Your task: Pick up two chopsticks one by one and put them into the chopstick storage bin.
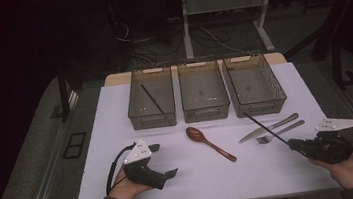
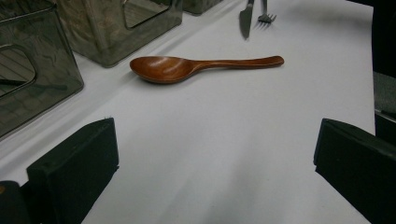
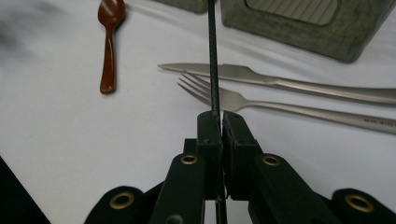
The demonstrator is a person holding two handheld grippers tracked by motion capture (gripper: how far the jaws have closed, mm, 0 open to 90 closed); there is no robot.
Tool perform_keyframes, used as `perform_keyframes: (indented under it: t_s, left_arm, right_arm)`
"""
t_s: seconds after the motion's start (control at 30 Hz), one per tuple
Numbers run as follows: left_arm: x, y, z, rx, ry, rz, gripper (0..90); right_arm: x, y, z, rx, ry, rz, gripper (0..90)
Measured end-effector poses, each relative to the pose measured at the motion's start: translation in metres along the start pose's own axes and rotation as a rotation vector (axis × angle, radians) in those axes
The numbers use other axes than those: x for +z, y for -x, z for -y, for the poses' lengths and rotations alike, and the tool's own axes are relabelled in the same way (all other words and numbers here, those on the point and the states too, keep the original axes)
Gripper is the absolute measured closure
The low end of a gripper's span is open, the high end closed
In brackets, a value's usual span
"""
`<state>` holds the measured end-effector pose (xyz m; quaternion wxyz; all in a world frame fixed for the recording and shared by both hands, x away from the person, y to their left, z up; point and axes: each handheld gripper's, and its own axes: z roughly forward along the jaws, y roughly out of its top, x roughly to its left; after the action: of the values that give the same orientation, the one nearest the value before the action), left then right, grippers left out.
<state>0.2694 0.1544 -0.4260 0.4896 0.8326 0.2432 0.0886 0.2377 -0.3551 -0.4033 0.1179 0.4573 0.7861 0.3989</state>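
Right claw point(image 3: 220, 122) clamped on chopstick point(image 1: 265, 128); likely sorting, needs carrying ahead to a bin point(image 1: 150, 98). Left claw point(image 2: 215, 172) apart, idle.

Lower left of the high view: the left claw point(image 1: 163, 160) is black with a grey three-cornered plate and black looping cable; olive sleeves cover both forearms. The right claw point(image 3: 220, 122) shows brass-coloured rivets on black linkage arms
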Motion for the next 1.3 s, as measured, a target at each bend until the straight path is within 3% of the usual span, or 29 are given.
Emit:
perform_keyframes:
  t_s: [0.33, 1.3]
  left_arm:
    - [0.0, 0.0, 0.0, 0.001, -0.005, 0.0, 0.0]
    - [0.0, -0.001, 0.001, -0.004, -0.001, 0.0, 0.0]
  right_arm:
    - [0.004, -0.003, -0.019, -0.019, 0.04, -0.025, 86.3]
    - [0.05, -0.027, -0.082, -0.079, 0.058, -0.09, 86.4]
